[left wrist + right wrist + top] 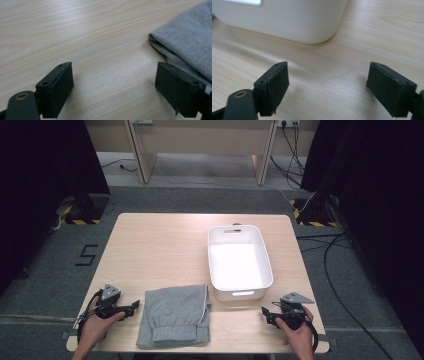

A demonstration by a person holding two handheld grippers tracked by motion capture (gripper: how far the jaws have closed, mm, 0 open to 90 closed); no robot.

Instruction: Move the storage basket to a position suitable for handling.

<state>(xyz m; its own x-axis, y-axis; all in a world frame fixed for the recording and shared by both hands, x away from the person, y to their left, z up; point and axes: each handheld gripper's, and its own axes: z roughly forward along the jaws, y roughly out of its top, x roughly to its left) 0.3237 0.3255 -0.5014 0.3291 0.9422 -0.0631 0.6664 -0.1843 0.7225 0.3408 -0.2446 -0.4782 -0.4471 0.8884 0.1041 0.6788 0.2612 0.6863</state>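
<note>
Nearest the person's edge of the table [160, 240] lie the folded grey sweatpants [175, 315], flat on the wood, waistband toward the near edge and a pale drawstring along their right side. Taking the sweatpants as the landmark: the left tool [134, 306] sits just to their left, held low over the table in the left hand [95, 325], its tips pointing at the cloth's left edge without touching it. In the left gripper view the left tool's two black jaws stand apart with only bare wood between them, and a folded corner of the sweatpants lies just beyond and beside the jaw at the right of that view. The right tool [265, 312] is well to the right of the sweatpants, held in the right hand [297, 335], jaws likewise spread wide and empty over the table. Farther off, behind and to the right of the sweatpants, stands a white plastic bin [215, 260] with handle slots, its near wall close ahead of the right tool.
</note>
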